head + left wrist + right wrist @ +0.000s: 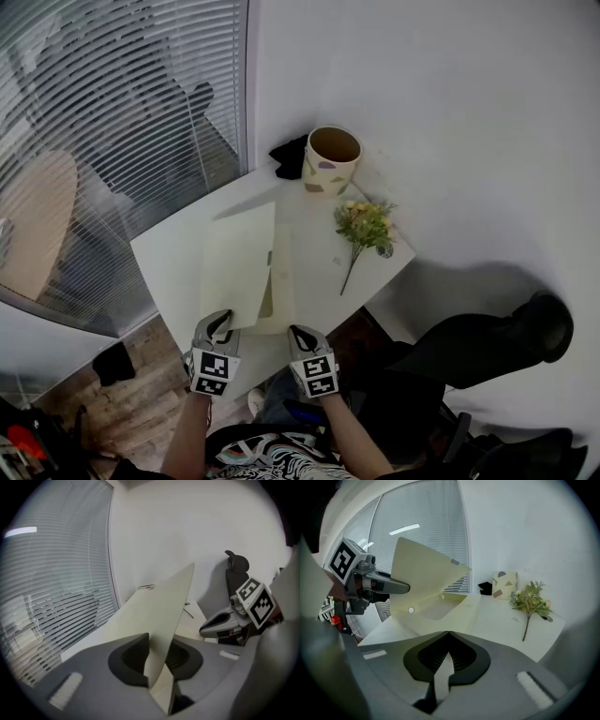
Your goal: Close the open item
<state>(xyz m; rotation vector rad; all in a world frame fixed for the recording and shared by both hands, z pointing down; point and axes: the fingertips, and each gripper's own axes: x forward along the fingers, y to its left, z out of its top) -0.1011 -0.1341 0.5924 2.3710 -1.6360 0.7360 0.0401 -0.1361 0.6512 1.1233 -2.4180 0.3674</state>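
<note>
Head view: a pale folder (pixel 239 267) lies open on the white table (pixel 169 253), its left leaf raised, with the left gripper (pixel 217 323) and right gripper (pixel 300 333) at its near edge; a cup (pixel 331 159) and flowers (pixel 366 225) sit beyond. Left gripper view: narrow jaws pinch the raised leaf. Right gripper view: jaws closed tip to tip on a thin pale sheet edge, apparently the folder's lower leaf

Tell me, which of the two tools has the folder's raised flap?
The left tool: the upright cream flap runs between its jaws. The right tool instead pinches the edge of the flat sheet.
</note>
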